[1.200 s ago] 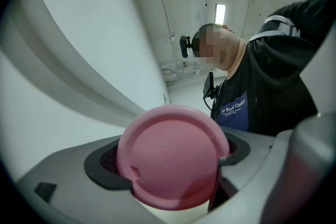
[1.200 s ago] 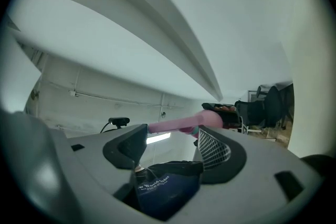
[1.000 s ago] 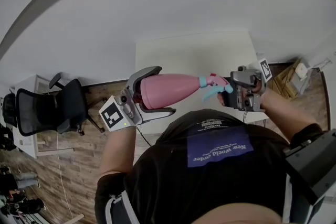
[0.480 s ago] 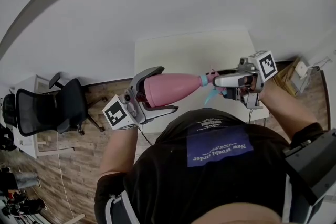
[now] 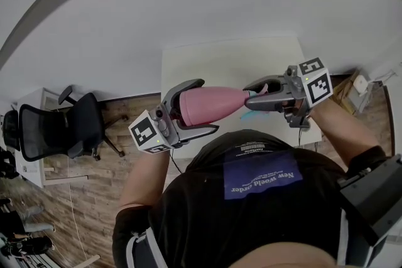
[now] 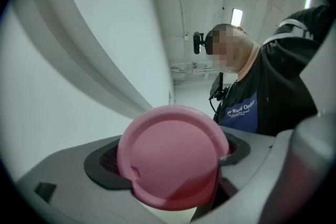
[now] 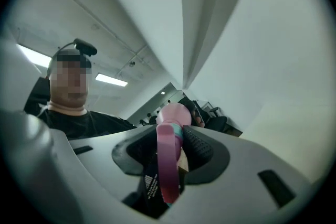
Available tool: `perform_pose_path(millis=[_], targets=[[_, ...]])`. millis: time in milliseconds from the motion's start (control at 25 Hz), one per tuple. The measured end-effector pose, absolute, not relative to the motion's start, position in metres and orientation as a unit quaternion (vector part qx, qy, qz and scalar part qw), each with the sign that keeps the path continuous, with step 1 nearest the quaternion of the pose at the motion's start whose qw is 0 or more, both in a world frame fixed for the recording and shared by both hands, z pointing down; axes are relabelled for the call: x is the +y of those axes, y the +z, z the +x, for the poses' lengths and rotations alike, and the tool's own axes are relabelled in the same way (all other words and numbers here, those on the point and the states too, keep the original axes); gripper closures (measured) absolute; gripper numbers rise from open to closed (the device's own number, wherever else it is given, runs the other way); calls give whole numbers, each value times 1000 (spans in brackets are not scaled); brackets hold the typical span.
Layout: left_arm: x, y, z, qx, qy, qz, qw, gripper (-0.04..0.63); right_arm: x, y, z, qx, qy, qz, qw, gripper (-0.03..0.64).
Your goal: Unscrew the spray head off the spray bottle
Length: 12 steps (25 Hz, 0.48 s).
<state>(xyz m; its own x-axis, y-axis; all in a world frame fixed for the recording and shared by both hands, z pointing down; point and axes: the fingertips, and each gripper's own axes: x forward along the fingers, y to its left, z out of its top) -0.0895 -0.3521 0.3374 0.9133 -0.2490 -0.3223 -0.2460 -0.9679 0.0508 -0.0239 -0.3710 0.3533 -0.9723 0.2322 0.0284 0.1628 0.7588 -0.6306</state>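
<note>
Spray bottle [image 5: 212, 105]: pink, held in the air lying level, over the near edge of the white surface [image 5: 232, 63], close to the person's chest
Bottle's ends: its round base faces the left hand-held gripper's camera, its neck points toward the right hand-held gripper
Left hand-held gripper [image 5: 207, 105]: clamped on the wide lower body of the bottle, 1 jaw on each side, dark pads against the pink wall
Spray head [image 7: 169, 165]: pink with a teal collar, on the bottle's neck, standing between the 2 jaws of the right hand-held gripper
Right hand-held gripper [image 5: 248, 97]: its jaws have just been closing and now grip the spray head, the ribbed pads against both sides of it
Marker cubes: 1 on each hand-held gripper, the left one near the person's left forearm, the right one above the right wrist
Office chair [image 5: 53, 128]: black, on the wooden floor [image 5: 94, 198], well apart from the surface's left edge
Person: black shirt, both forearms raised
</note>
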Motion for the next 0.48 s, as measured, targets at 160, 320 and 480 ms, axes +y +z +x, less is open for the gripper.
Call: perform_pose_path(millis=[160, 320, 480], targets=[[-364, 347, -87, -127, -214, 964, 94, 118, -375, 351, -18, -968, 230, -82, 60, 483], [-376, 354, -91, -120, -249, 945, 172, 118, -378, 353, -20, -987, 112, -63, 94, 483], [-380, 363, -91, -113, -273, 929, 224, 118, -375, 359, -16, -988, 15, -62, 141, 483]])
